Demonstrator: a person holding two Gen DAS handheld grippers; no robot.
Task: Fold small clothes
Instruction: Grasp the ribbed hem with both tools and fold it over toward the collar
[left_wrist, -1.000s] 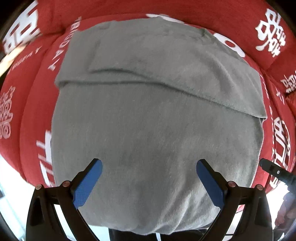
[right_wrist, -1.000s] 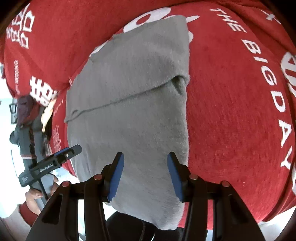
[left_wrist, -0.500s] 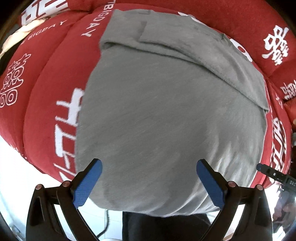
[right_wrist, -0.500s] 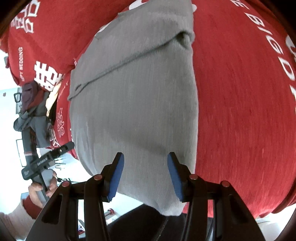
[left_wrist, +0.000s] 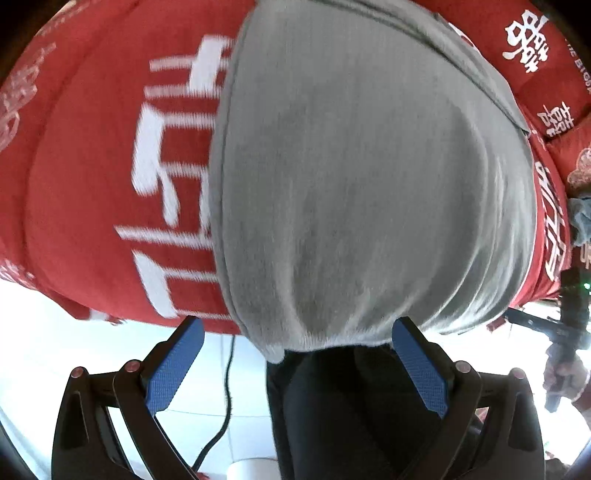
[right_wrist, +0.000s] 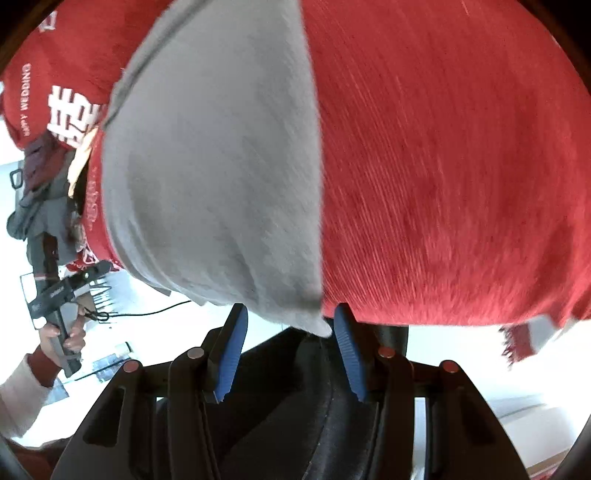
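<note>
A grey garment (left_wrist: 362, 192) lies on a red blanket with white lettering (left_wrist: 110, 177), its near hem hanging over the front edge. A fold shows across its far part. My left gripper (left_wrist: 297, 332) is open, blue pads wide apart, just below the hem and empty. In the right wrist view the garment (right_wrist: 214, 177) fills the left half over the blanket (right_wrist: 443, 166). My right gripper (right_wrist: 290, 317) is open, its pads on either side of the garment's near right corner, not clamped on it.
Dark trousers of the person (left_wrist: 351, 413) stand below the blanket edge. A black cable (left_wrist: 225, 398) runs over the white floor. A pile of dark clothes (right_wrist: 40, 192) lies at the left. The left gripper (right_wrist: 66, 291) shows in the right wrist view.
Both grippers have drawn back toward me, from over the garment to its near hem at the blanket's front edge. Both stayed open.
</note>
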